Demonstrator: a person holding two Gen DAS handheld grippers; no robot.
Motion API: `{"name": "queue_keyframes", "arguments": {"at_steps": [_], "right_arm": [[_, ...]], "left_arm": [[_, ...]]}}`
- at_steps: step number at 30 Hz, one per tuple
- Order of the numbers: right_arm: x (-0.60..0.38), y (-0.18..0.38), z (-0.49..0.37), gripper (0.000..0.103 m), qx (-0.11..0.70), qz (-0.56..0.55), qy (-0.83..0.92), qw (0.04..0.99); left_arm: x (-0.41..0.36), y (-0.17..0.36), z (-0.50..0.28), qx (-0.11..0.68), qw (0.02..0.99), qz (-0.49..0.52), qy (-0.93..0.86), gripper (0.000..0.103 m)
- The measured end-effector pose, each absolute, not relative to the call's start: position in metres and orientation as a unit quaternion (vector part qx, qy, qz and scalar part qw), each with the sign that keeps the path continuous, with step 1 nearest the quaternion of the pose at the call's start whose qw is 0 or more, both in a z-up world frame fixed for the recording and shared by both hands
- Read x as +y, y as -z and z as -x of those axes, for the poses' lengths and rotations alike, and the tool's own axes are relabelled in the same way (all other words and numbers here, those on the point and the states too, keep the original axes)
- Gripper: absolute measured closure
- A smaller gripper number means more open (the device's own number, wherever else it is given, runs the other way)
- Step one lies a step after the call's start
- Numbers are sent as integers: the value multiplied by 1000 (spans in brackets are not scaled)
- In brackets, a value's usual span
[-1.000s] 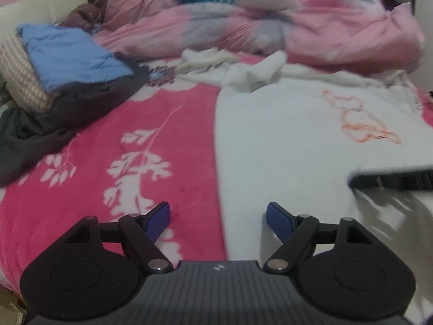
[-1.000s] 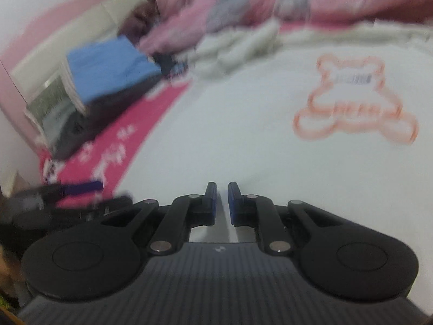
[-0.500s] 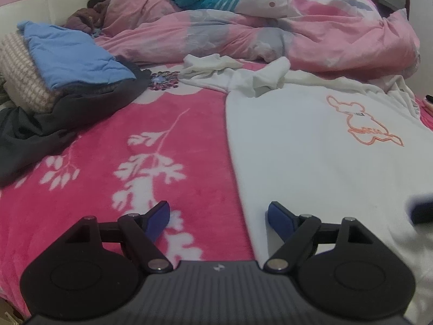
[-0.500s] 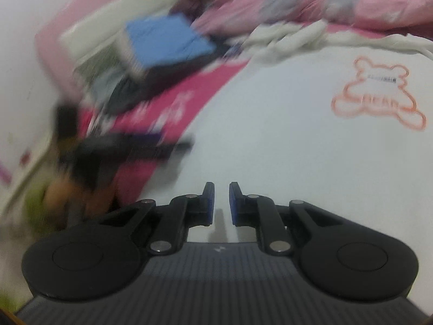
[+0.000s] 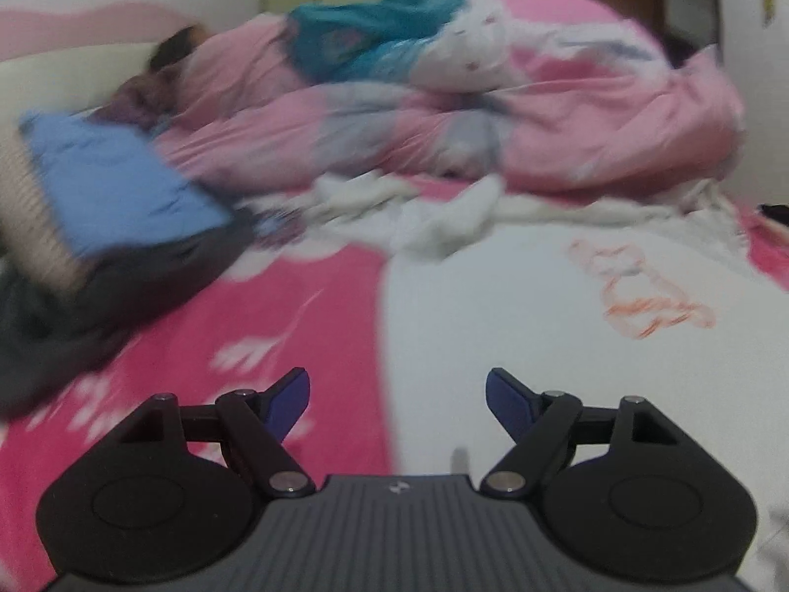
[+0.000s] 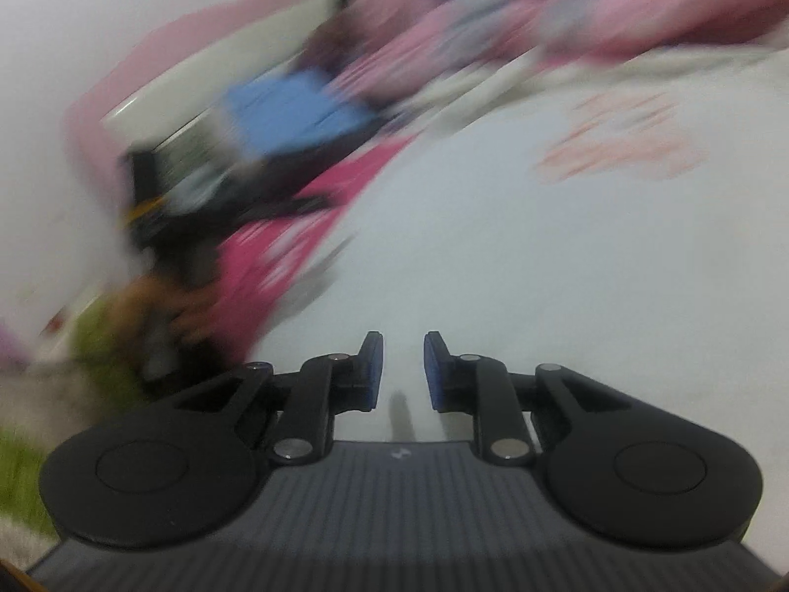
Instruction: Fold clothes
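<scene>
A white garment (image 5: 542,345) with an orange bear print (image 5: 641,296) lies spread flat on the bed; its crumpled sleeve and collar end (image 5: 434,217) is bunched at the far side. My left gripper (image 5: 397,389) is wide open and holds nothing, hovering over the garment's left edge where it meets the pink blanket. In the blurred right wrist view the same white garment (image 6: 567,271) fills the middle. My right gripper (image 6: 404,365) hangs over it, its blue pads a narrow gap apart with nothing between them.
A pink floral blanket (image 5: 246,335) covers the bed. A stack of folded clothes with a blue piece (image 5: 113,192) on top sits at the left, above dark cloth. A pink duvet heap (image 5: 567,133) lies along the back. A blurred hand with the other gripper (image 6: 162,246) shows left.
My right gripper's pads have parted slightly, and its view has swung and tilted fast, now blurred. The left gripper stayed wide open and its view lifted a little toward the wall.
</scene>
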State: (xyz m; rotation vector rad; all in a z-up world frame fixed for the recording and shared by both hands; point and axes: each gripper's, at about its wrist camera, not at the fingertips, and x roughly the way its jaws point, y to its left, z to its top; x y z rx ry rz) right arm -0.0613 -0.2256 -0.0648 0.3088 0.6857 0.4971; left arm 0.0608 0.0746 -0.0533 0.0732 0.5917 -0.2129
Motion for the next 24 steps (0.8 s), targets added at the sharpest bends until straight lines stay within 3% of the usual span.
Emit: {"name": "queue_keyframes", "arguments": {"at_steps": [10,18,20,21,24], "right_arm": [[-348,27,-18,82,310,-127,10,942],[-439,61,-106,81,321,-210,99,918],[-467,66,-121,68,319,-235,122,910],[-482,71,-128,56,317,-249,134,905],[-513,89,-151,46,335,-304,118,884]], "left_arm": [[-22,45,-151,324,917,-35,232,23],[-42,91,-177,335,904,-49,260,23],[-38,101,-179,341,902,-42,263,23],[-35,104,-178,339,902,-37,266,23],[-32,106,-177,334,901,-30,277,21]]}}
